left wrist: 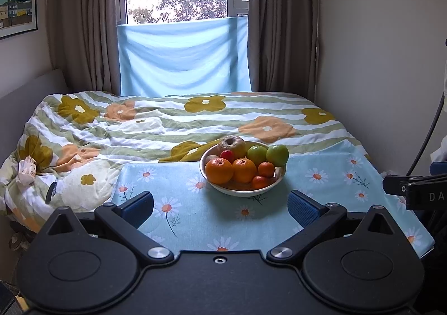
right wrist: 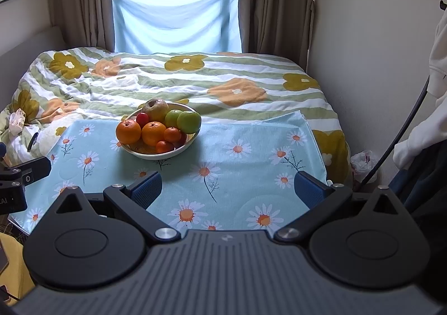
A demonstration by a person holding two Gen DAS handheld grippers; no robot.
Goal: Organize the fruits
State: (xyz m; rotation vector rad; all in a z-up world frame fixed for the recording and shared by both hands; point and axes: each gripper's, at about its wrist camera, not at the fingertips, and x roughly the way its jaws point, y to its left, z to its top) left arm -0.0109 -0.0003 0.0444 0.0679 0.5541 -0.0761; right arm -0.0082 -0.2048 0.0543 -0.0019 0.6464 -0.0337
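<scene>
A white bowl [left wrist: 245, 191] [right wrist: 156, 155] of fruit stands on a light blue daisy cloth [left wrist: 184, 183] [right wrist: 245, 142] spread over the bed. It holds two large oranges [left wrist: 219, 171] [right wrist: 128, 131], two small tangerines [left wrist: 266, 169], two green apples [left wrist: 277, 155] [right wrist: 189, 121], a small red fruit [left wrist: 227, 155] and a brownish apple [left wrist: 232, 144] [right wrist: 155, 109] at the back. My left gripper [left wrist: 220, 204] hangs open just short of the bowl, nothing between its blue pads. My right gripper [right wrist: 227, 189] is open too, nearer the cloth's front edge, right of the bowl.
A flowered duvet [left wrist: 167, 122] covers the bed behind the cloth. A crumpled wrapper [left wrist: 27, 169] lies at the bed's left edge. Curtains [left wrist: 81, 21] and a window are at the back, a wall on the right. A person's white sleeve [right wrist: 438, 69] shows at the far right.
</scene>
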